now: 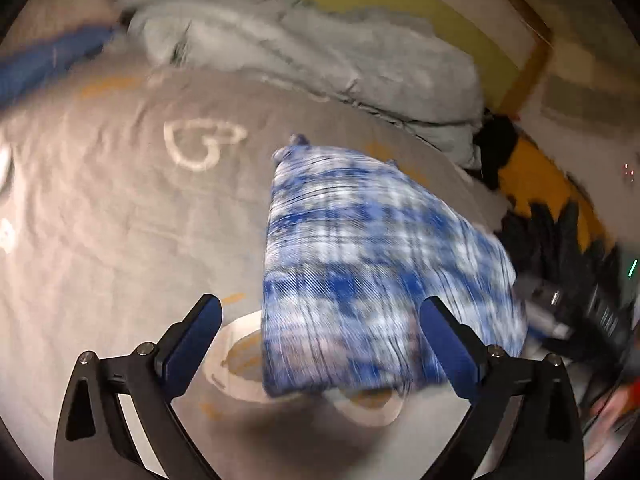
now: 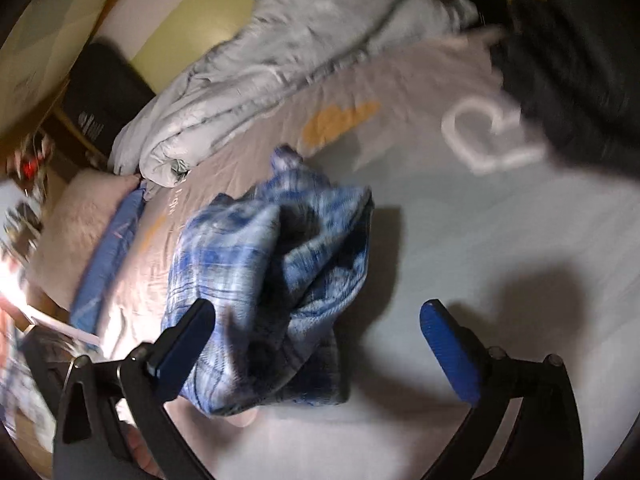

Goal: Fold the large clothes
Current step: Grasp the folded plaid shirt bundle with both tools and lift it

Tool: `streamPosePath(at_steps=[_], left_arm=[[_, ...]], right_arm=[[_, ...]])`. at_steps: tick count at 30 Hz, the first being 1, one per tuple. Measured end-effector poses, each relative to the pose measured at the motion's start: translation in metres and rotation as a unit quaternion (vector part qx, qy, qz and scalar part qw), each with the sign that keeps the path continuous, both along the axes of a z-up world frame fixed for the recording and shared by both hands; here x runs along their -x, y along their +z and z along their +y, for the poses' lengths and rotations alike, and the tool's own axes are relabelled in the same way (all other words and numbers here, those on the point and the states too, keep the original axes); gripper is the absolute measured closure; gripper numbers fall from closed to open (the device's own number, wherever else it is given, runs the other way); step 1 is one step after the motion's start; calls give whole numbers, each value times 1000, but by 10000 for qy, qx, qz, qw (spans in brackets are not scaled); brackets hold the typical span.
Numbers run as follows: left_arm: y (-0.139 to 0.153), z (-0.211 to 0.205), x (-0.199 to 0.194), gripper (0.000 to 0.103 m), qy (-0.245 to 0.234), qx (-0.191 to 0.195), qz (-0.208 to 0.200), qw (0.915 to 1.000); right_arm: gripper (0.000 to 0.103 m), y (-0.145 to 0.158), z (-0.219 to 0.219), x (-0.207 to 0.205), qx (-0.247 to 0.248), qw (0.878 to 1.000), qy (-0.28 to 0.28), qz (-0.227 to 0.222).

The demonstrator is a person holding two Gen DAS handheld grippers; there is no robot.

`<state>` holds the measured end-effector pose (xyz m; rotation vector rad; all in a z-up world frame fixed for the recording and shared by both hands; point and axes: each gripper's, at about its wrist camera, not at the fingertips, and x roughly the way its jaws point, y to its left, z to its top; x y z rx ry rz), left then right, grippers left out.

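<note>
Grey bedsheet (image 1: 120,208) printed with pale hearts covers the bed and serves as the work surface. On it lies the blue plaid garment (image 1: 360,256), already gathered into a compact bundle; in the right wrist view the same cloth (image 2: 276,280) looks more rumpled, with a dark hollow between its folds. It sits between the pads of the left gripper (image 1: 320,340), toward the 3 o'clock side, and between those of the right gripper (image 2: 316,344), toward 9 o'clock. Both sets of jaws stand wide apart and press on nothing, though the right gripper's 9 o'clock pad overlaps the cloth's edge and contact there is unclear.

The fabric looks soft, light and limp, likely to sag and unfold if lifted by one point; a firm pinch on a doubled edge or corner, one per gripper, would probably hold best.

At 12 o'clock a crumpled pale duvet (image 1: 312,52) lies along the bed's far side, with a pillow (image 2: 80,232) at 9 o'clock in the right view.
</note>
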<state>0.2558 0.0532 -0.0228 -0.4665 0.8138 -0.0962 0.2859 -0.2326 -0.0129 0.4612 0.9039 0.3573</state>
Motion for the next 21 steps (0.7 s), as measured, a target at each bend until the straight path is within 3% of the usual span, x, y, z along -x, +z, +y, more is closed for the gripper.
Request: streamPosePath(at_steps=[3,7,9,10,12,13,15,17,21], left_arm=[[-13,9,-21,4,-212,614,311,9974],[-28,11,-35,4,-297,899,505,9942],[-36,16,-40,6,-299,1153,509,9916],[-39,17,-41,10,-319,1264,493,9902],[-45,18,-45,36,-484,1515,462,9862],[-46,18,-47,38,-502,1540,462,9857],[-45,16,-46,63,-567,1470,362,9868],[-34,10,-39,76,-671,1276,139,9895],[-2,-8,-33,81,-823,736,-171,9937]], right_arm=[[1,-16,1,-9,-317,9991,96,271],[3,-26,11,-16,-497,9979,362,183],[13,-29,18,-20,-593,9967,519,194],[17,-30,23,-21,-526,9968,574,167],[40,-31,33,-24,-300,9971,696,22],[47,-31,39,-24,-200,9967,782,-66],[57,-31,45,-23,-22,9967,795,-166],[64,-24,49,-19,164,9961,814,-314],[67,3,52,-5,489,9918,879,-788]])
